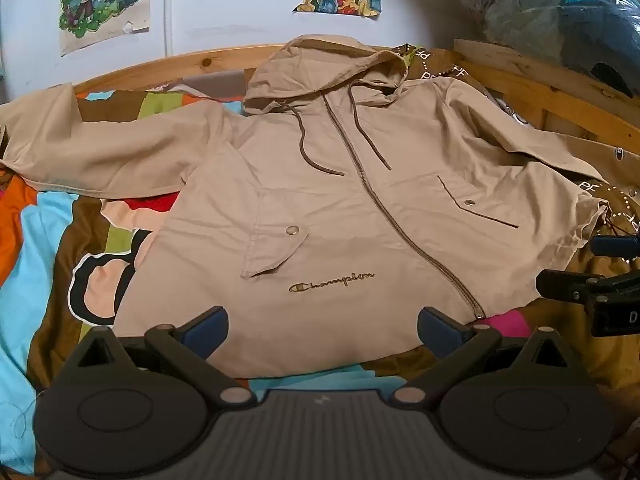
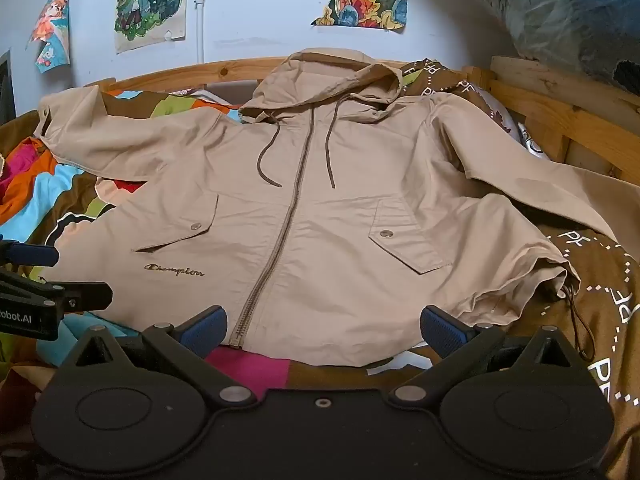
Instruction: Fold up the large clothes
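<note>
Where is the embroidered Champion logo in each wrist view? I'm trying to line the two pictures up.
Left wrist view: Champion logo sits just left of centre, low on the jacket.
Right wrist view: the logo sits at lower left.
Shared landmark: the zipper, to the logo's right in both.

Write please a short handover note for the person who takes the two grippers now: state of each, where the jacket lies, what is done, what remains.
Left gripper: jaws open, empty, near the hem below the Champion logo.
Right gripper: jaws open, empty, at the hem by the zipper end.
Beige hooded jacket: flat on the bed cover, front up, zipped, both sleeves spread out, hood toward the wall.
Done: spread out only; no fold visible.
Left: fold sleeves in, then the body.
</note>
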Demonstrator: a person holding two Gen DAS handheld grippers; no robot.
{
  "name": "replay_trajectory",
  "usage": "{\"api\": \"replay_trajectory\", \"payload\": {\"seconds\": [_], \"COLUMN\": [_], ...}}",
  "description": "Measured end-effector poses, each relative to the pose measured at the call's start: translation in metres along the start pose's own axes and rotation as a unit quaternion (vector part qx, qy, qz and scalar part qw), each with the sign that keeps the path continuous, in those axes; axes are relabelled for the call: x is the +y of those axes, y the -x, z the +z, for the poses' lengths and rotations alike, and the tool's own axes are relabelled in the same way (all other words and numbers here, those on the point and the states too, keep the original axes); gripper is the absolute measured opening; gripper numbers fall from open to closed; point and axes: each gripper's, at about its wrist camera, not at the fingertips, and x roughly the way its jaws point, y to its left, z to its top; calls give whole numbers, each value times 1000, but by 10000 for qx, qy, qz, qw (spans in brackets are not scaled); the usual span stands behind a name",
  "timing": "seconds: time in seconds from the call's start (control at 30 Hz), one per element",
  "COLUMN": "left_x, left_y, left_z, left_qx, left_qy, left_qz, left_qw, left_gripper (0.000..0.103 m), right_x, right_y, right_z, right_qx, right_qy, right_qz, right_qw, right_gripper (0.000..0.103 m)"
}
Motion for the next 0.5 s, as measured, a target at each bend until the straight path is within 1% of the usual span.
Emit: {"api": "replay_trajectory", "payload": {"seconds": [0.2,0.23,0.43,0.5], "left_x": [2,0,0,-2], "left_y": [0,0,0,-6], "left_z": [0,0,0,-2], "left_qx": [0,0,9,16], "left_qy": [70,1,10,11], "left_qz": [11,-2,-9,-10], "left_qw": [10000,10000,10000,10000], "left_gripper": [102,102,102,102], "right_x": [0,0,1,1], "right_y": [0,0,-1,-1], "right_z": [0,0,0,0], "right_qx": [3,3,12,7], "right_qy": [0,2,2,2], "right_qz": [-3,-3,-4,-2], "right_qw": [10000,10000,10000,10000], "right_gripper": [102,102,102,102]}}
